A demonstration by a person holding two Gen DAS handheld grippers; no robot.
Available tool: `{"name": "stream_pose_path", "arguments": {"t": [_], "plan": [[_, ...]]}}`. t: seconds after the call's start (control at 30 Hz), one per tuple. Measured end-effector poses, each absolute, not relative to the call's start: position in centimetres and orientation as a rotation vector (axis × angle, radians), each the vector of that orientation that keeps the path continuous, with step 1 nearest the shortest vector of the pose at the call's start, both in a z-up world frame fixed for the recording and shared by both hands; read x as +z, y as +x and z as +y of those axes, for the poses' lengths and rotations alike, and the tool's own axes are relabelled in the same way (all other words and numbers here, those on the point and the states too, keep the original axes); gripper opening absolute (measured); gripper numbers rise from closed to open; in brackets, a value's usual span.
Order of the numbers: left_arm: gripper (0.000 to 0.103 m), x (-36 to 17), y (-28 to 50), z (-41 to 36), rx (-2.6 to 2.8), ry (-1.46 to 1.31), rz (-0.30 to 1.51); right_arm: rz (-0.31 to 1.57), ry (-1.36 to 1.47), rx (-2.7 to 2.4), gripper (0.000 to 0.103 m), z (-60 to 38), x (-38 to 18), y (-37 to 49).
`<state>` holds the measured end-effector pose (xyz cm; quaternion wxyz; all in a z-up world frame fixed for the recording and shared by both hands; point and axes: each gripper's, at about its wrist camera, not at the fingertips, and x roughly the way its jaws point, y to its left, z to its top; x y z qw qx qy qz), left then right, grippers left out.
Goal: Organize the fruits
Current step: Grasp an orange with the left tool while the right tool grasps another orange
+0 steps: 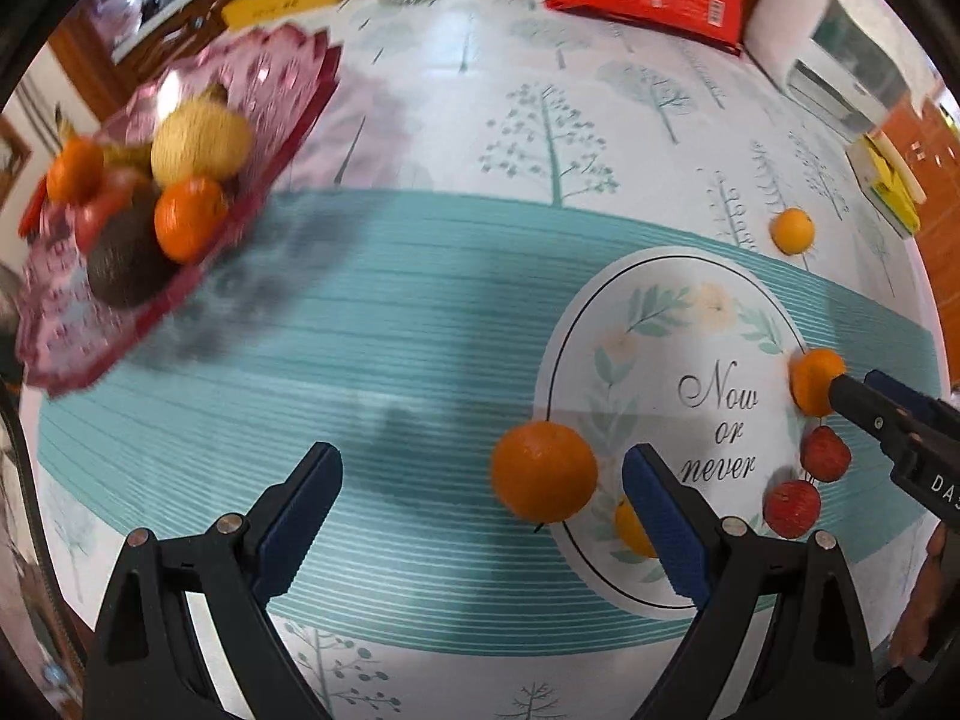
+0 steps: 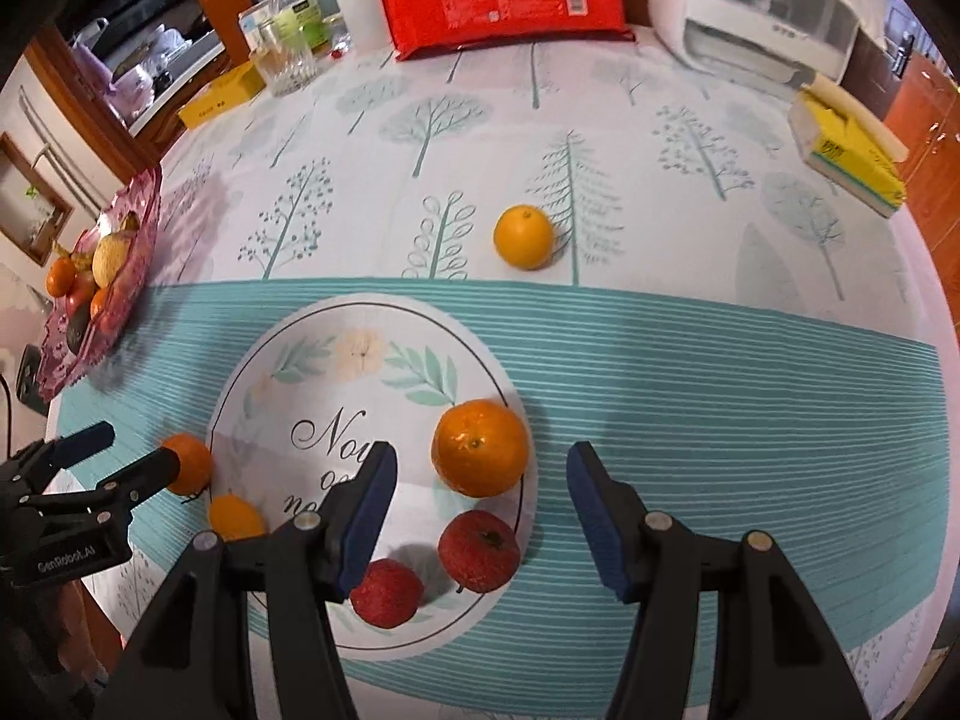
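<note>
Right wrist view: right tongs (image 2: 480,504) spread, orange (image 2: 480,447) between tips, untouched; round, firm, rolls; pinch across middle.

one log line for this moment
left gripper: open, over orange | right gripper: open, over orange | pink bowl: part full

Left wrist camera looking steeply down along its fingers at the tablecloth (image 1: 420,330), close, right wrist camera likewise, further right, both sharing the printed oval (image 2: 360,384) and pink fruit dish (image 1: 270,78)
</note>
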<state>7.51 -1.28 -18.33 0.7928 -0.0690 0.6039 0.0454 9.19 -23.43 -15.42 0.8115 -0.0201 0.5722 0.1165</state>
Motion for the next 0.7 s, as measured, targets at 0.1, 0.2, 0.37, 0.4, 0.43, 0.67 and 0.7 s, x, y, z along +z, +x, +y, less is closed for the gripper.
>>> {"name": "stream_pose_path", "arguments": {"t": [0.1, 0.2, 0.37, 0.4, 0.43, 0.67, 0.7], "plan": [[0.094, -18.8, 7.4, -1.2, 0.108, -0.167, 1.302, 1.236, -0.051, 0.261, 0.059, -23.2, -16.0, 9.5], [0.087, -19.0, 7.4, -1.2, 0.102, -0.191, 1.302, 1.247, -0.062, 0.273, 0.059, -23.1, -16.5, 9.7], [0.075, -19.7, 7.5, -1.4, 0.096, -0.215, 1.315, 1.251, -0.081, 0.287, 0.058, -23.0, -17.0, 9.9], [0.073, -19.8, 7.5, -1.4, 0.092, -0.218, 1.318, 1.253, -0.083, 0.291, 0.057, -23.0, -17.2, 10.0], [0.068, -20.0, 7.6, -1.4, 0.085, -0.225, 1.322, 1.255, -0.085, 0.295, 0.053, -22.9, -17.3, 10.1], [0.044, -20.8, 7.7, -2.3, 0.036, -0.259, 1.330, 1.263, -0.102, 0.302, 0.042, -22.7, -17.8, 10.3], [0.042, -20.8, 7.7, -2.5, 0.026, -0.262, 1.329, 1.261, -0.104, 0.301, 0.041, -22.7, -17.8, 10.3]]}}
